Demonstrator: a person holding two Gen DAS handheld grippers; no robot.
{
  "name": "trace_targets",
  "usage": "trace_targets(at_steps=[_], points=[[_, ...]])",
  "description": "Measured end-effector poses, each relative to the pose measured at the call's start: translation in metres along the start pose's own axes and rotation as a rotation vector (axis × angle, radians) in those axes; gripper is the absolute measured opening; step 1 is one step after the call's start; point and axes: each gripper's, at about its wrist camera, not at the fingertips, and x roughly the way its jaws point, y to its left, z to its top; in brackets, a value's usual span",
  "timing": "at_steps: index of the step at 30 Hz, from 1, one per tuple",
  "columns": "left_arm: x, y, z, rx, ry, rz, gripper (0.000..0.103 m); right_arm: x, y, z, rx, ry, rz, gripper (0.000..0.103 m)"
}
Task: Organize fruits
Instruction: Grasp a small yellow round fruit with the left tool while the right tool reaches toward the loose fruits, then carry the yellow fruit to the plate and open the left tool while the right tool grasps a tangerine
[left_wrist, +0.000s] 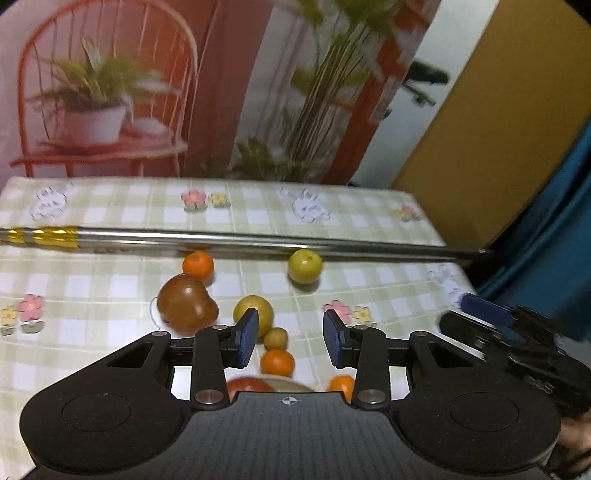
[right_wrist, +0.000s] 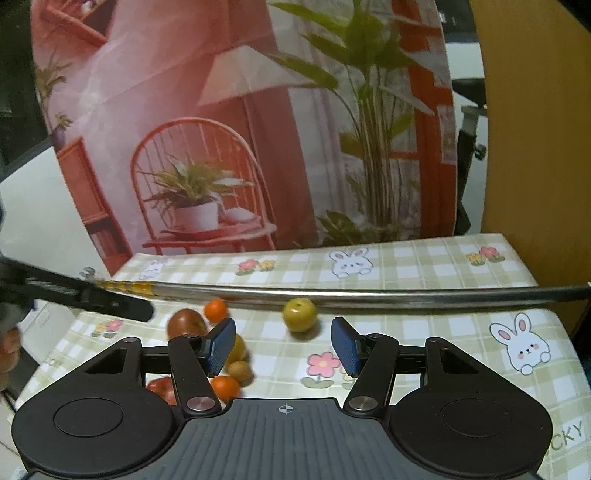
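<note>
Fruits scattered loose on checked tablecloth (left_wrist: 110, 229), none gathered yet

Left gripper (left_wrist: 290, 338) jaws apart, empty, hovering over cluster: brown-red apple (left_wrist: 186, 308), yellow fruit (left_wrist: 258, 312), small tan fruit (left_wrist: 276, 338), tangerine (left_wrist: 277, 362)

Right gripper (right_wrist: 283, 345) jaws apart, empty; green-yellow fruit (right_wrist: 300, 315) ahead, alone

Judgement: round, smooth, firm, light; prone to roll; take across widest girth, gentle squeeze

Metal rod (left_wrist: 258, 242) crosses table beyond fruit

Left view alone shows second orange (left_wrist: 341, 384) near camera; right view alone shows "CKY" lettering (right_wrist: 570, 435)
</note>
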Motion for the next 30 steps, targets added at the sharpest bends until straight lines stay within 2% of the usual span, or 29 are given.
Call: trace_targets(at_steps=[4,7,13,19,25,30], points=[[0.055,0.013,0.012,-0.035,0.099,0.013,0.040,0.026,-0.016,-0.003,0.036,0.030,-0.007,0.055],[0.080,0.022,0.019,-0.041,0.131,0.029,0.040,0.043,-0.024,-0.004,0.079,0.046,0.007,0.055],[0.112,0.025,0.023,-0.030,0.178,0.029,0.042,0.057,-0.032,-0.003,0.100,0.051,0.007,0.055],[0.133,0.027,0.018,-0.005,0.216,0.073,0.043,0.059,-0.040,-0.006,0.141,0.048,0.020,0.055],[0.131,0.025,0.017,0.022,0.213,0.076,0.043,0.062,-0.041,-0.007,0.156,0.074,0.011,0.055],[0.088,0.015,0.015,0.008,0.143,0.026,0.042,0.041,-0.028,-0.005,0.134,0.055,-0.008,0.055]])
